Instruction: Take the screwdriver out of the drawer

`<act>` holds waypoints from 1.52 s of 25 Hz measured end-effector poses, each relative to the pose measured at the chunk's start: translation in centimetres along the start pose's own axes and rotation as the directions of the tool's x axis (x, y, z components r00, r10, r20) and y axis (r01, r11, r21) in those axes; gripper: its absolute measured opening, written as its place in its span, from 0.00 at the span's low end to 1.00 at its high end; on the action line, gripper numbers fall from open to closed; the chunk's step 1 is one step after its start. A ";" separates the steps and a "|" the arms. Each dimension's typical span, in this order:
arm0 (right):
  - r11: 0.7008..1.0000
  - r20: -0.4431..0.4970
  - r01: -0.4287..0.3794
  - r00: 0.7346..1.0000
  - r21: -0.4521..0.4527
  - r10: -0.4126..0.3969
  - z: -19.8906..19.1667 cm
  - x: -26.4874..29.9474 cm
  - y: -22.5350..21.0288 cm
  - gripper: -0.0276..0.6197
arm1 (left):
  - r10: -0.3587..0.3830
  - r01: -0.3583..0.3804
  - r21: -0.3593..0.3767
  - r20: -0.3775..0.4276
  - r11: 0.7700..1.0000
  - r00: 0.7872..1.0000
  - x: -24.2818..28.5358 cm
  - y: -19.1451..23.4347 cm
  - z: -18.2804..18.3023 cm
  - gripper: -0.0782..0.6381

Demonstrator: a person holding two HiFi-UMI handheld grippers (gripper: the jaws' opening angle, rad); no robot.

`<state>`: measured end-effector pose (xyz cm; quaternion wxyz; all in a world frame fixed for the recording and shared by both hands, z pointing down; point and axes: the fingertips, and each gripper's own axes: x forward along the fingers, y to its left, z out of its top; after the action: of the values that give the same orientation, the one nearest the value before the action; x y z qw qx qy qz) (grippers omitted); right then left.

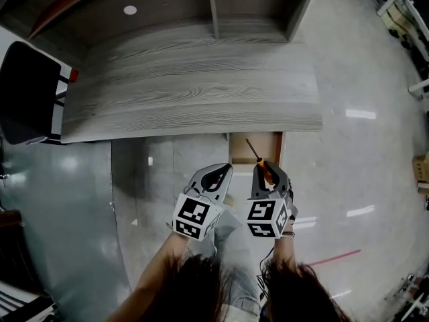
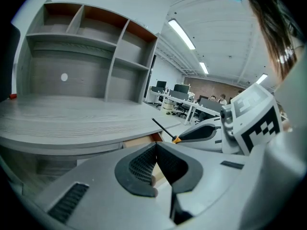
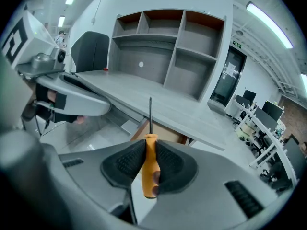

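The screwdriver (image 3: 149, 163) has an orange handle and a thin dark shaft pointing forward; my right gripper (image 3: 149, 164) is shut on its handle. In the head view the screwdriver (image 1: 258, 159) sticks out of the right gripper (image 1: 268, 173) over the open wooden drawer (image 1: 236, 153) under the desk edge. My left gripper (image 1: 218, 178) is beside it on the left, shut with nothing between its jaws. The left gripper view shows its pads (image 2: 144, 166) pressed together at the left gripper (image 2: 154, 147), and the screwdriver (image 2: 165, 128) tip to the right.
A grey wood-grain desk (image 1: 188, 86) with a shelf unit (image 3: 168, 47) at its back fills the space ahead. A dark chair (image 1: 27, 92) stands at the desk's left end. Glossy floor (image 1: 362, 166) lies to the right.
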<state>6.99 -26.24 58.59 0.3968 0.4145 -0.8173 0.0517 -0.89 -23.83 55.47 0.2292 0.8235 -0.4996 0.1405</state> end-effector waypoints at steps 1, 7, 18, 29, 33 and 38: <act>1.000 0.006 0.008 1.000 0.003 -0.008 0.3 -0.4 0.0 0.18 | -0.001 0.001 0.002 0.003 1.000 1.000 -0.3 -0.1 0.2 0.13; 0.998 0.041 0.062 0.997 0.029 -0.064 2.1 -3.3 -0.1 0.18 | -0.018 0.017 0.012 0.029 1.000 0.999 -2.5 -0.8 1.8 0.13; 0.988 0.095 0.135 0.985 0.077 -0.142 4.2 -9.3 0.9 0.18 | -0.043 0.039 0.042 0.088 0.998 0.995 -6.9 -3.0 4.5 0.13; 0.974 0.180 0.194 0.960 0.117 -0.213 7.0 -15.7 1.8 0.18 | -0.074 0.063 0.071 0.167 0.996 0.983 -11.1 -5.9 7.4 0.13; 0.969 0.208 0.216 0.949 0.120 -0.237 7.9 -18.1 2.3 0.18 | -0.085 0.070 0.087 0.194 0.994 0.977 -13.1 -6.7 8.2 0.13; 0.962 0.252 0.246 0.930 0.123 -0.270 9.1 -21.4 2.8 0.18 | -0.102 0.077 0.116 0.227 0.990 0.969 -15.5 -8.1 9.3 0.13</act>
<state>6.76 -14.56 38.33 0.2680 0.5387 -0.7985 -0.0206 -0.84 -13.65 38.42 0.1313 0.8669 -0.4772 0.0592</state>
